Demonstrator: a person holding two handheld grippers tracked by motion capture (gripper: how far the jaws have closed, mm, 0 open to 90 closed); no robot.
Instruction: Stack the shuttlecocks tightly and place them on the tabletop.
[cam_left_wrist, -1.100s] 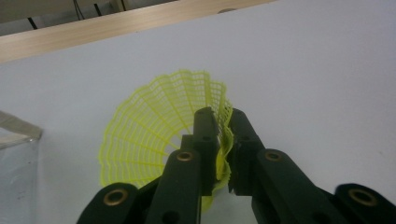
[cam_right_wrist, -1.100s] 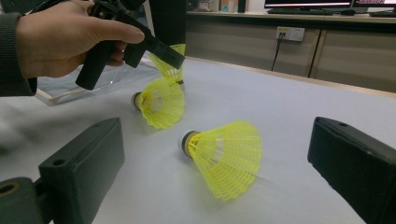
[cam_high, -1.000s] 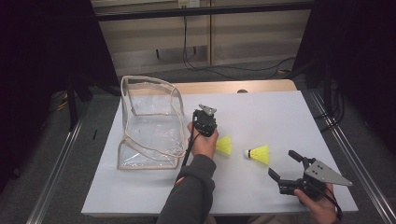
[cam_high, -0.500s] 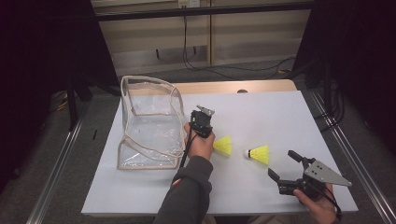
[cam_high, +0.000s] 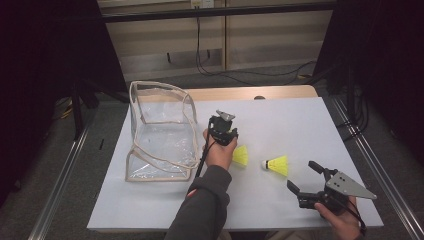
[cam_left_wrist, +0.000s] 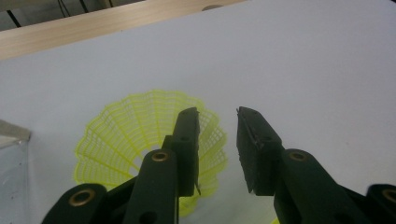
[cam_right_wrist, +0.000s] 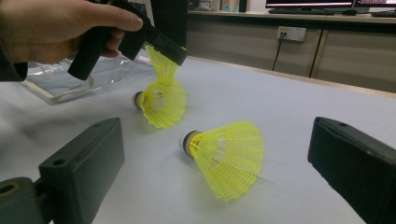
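Over the last second the left gripper (cam_high: 223, 131) has drawn back a little toward the near edge and settled over the first shuttlecock (cam_high: 241, 155); its jaws stand a narrow gap apart with one tip on the skirt rim, nothing clamped yet, so I'd judge a pickup for the clear pouch (cam_high: 160, 131) at the table's (cam_high: 300, 120) left side. Both shuttlecocks are yellow mesh cones with pale caps, lying mid-table. The second shuttlecock (cam_high: 276, 164) is untouched, and the right gripper (cam_high: 302, 177) sits wide open near the front-right corner.
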